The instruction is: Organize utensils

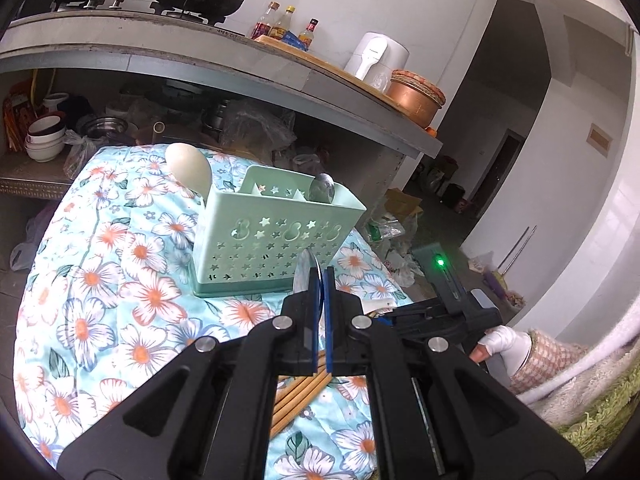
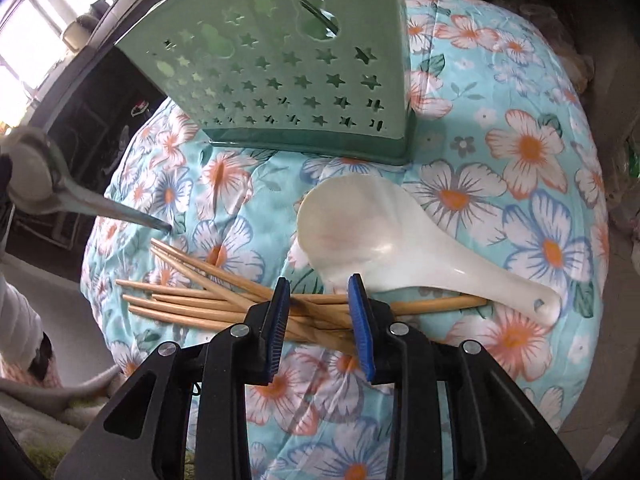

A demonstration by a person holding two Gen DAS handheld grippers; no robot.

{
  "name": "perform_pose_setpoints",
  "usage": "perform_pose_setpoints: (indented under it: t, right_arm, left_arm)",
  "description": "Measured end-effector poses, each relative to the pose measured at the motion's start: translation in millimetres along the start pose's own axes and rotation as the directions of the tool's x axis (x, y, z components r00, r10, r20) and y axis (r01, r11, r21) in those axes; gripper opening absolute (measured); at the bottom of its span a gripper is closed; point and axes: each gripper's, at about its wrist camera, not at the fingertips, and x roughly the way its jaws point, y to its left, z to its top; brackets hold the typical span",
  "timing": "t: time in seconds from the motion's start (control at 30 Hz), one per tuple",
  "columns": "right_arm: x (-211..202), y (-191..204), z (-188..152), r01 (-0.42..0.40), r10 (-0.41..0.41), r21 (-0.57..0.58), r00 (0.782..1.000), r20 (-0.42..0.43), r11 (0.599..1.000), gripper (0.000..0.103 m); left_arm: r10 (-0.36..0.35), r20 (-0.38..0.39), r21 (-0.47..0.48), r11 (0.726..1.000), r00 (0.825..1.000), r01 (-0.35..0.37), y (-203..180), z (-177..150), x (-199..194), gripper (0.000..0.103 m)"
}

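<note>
A mint-green perforated utensil holder (image 1: 276,232) (image 2: 280,72) stands on the flowered cloth (image 1: 100,280). A white spoon (image 1: 188,168) and a metal spoon (image 1: 322,188) stick out of it. My left gripper (image 1: 320,280) is shut on another metal spoon (image 1: 303,276), held in front of the holder. That spoon (image 2: 32,176) shows at the far left of the right wrist view. My right gripper (image 2: 318,282) hovers just over several bamboo chopsticks (image 2: 192,300) (image 1: 300,396), jaws partly open and empty. A white ceramic spoon (image 2: 400,248) lies just beyond the chopsticks.
Behind the cloth-covered surface runs a concrete counter (image 1: 240,64) bearing pots, sauce bottles, a white appliance (image 1: 376,56) and a copper basin (image 1: 416,96). Bowls (image 1: 44,140) and bags fill the shelf below. A gloved hand (image 1: 504,344) holds the right gripper. Bags litter the floor on the right.
</note>
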Motion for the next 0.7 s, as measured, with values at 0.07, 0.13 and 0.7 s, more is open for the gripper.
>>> perform_pose_setpoints:
  t: [0.07,0.13,0.7]
  right_arm:
    - [-1.5,7.5,3.0,0.037,-0.036,-0.033,0.999,0.024,0.999,0.030]
    - [-2.5,14.1,8.7,0.059,-0.057,-0.055,0.997,0.047,0.997,0.031]
    - [40.8,66.1,13.1,0.403,-0.379,-0.233,0.915,0.142,0.885,0.020]
  left_arm:
    - [-0.003,0.006,-0.006,1.000,1.000,0.003,2.1,-0.6,0.2,0.001]
    - [-0.003,0.010,-0.010,1.000,1.000,0.004,5.4,-0.8,0.0,0.001]
    - [-0.004,0.021,-0.023,1.000,1.000,0.004,16.0,0.7,1.8,0.002]
